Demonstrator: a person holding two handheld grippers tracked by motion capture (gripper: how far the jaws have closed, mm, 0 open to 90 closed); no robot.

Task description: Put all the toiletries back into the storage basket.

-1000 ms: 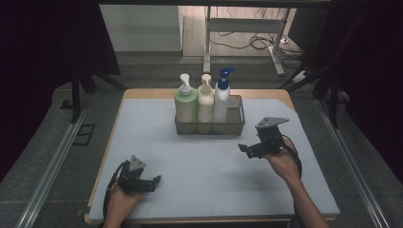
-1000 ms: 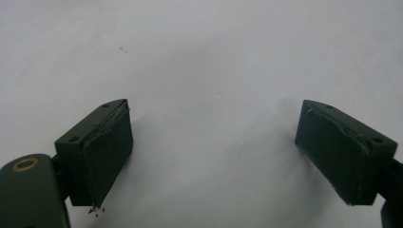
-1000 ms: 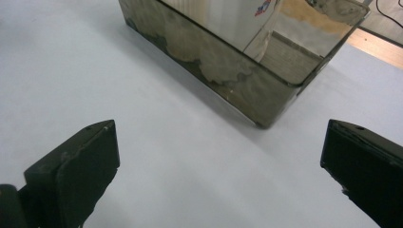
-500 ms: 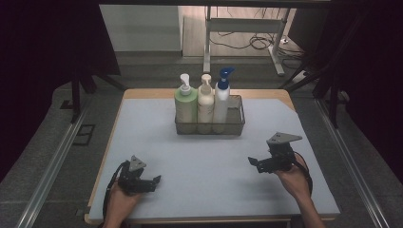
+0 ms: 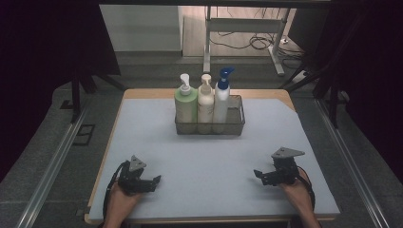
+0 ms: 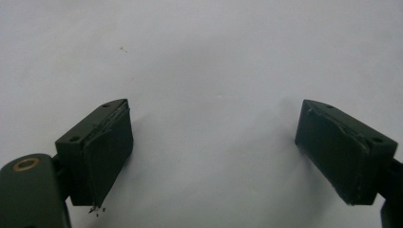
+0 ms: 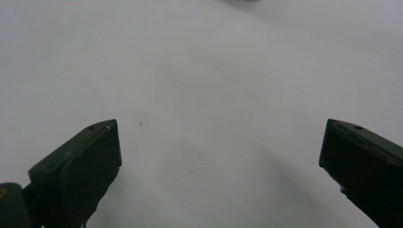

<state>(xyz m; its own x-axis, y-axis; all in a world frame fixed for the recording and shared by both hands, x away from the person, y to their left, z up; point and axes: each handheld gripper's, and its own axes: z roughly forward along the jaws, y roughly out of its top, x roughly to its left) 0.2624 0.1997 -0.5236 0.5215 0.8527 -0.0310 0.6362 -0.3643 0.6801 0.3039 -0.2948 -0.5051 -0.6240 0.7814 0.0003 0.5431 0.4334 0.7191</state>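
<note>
The pale mat [image 5: 214,171] covered nearly the whole table, and both grippers sat low at its near edge, well apart from each other and from the wire basket [image 5: 236,124] standing far up the middle. The left gripper [image 5: 151,181] rested near the front left corner with its jaws spread wide and nothing between them, its own view looking down onto bare mat [image 6: 209,71]; the right gripper [image 5: 259,174] lay near the front right, jaws likewise wide apart and empty over plain mat [image 7: 214,85]. The main risk, as I judged it, lay in the long reach to the basket: a gripper coming in low could catch the mesh rim and shove or tip the whole load, since the bottles stood tall above the shallow walls and looked top-heavy. A pinch on a pump head rather than a body could also slip or press the pump. The basket held three bottles upright in a row, touching or nearly so, crowded toward its left end, with its right end empty: a green bottle [image 5: 186,105] at the left, a cream bottle [image 5: 205,103] in the middle, and a white bottle with a blue pump [image 5: 221,99] at the right.
</note>
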